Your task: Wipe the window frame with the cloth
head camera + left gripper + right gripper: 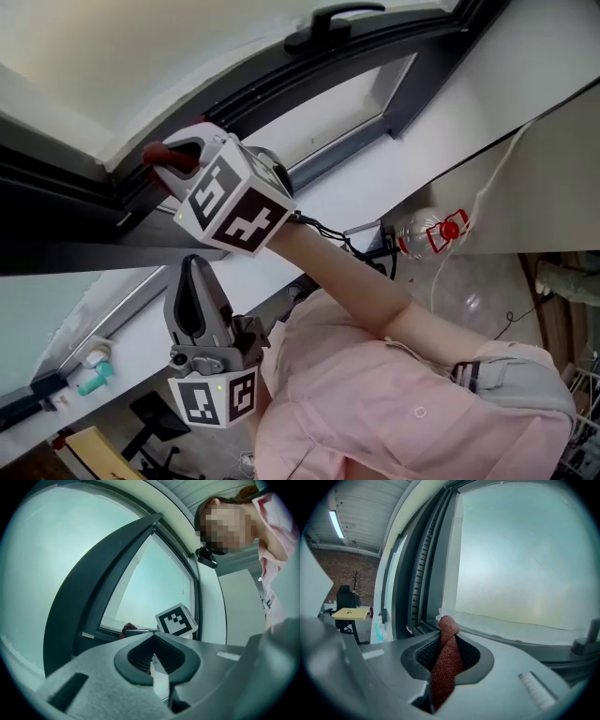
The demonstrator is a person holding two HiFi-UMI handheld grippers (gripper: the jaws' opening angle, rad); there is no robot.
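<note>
Right gripper [443, 638] clamped on red cloth [446, 667] at window frame [394, 49]; left gripper [153, 637] fingers [137, 656] together

- White ledge [141, 356]: long flat surface; reference for the items below.
- Teal object [94, 379]: lies on the ledge, near one end; type cannot be determined.
- Clear bottle [424, 234], red cap: just beside the ledge's edge.
- Black cables [361, 251]: at the ledge's edge, near the bottle.
- Yellow table [89, 445], black chair [155, 417]: on the floor, off the ledge.
- Ceiling tube light [336, 523]: lit, well apart from the ledge.
</note>
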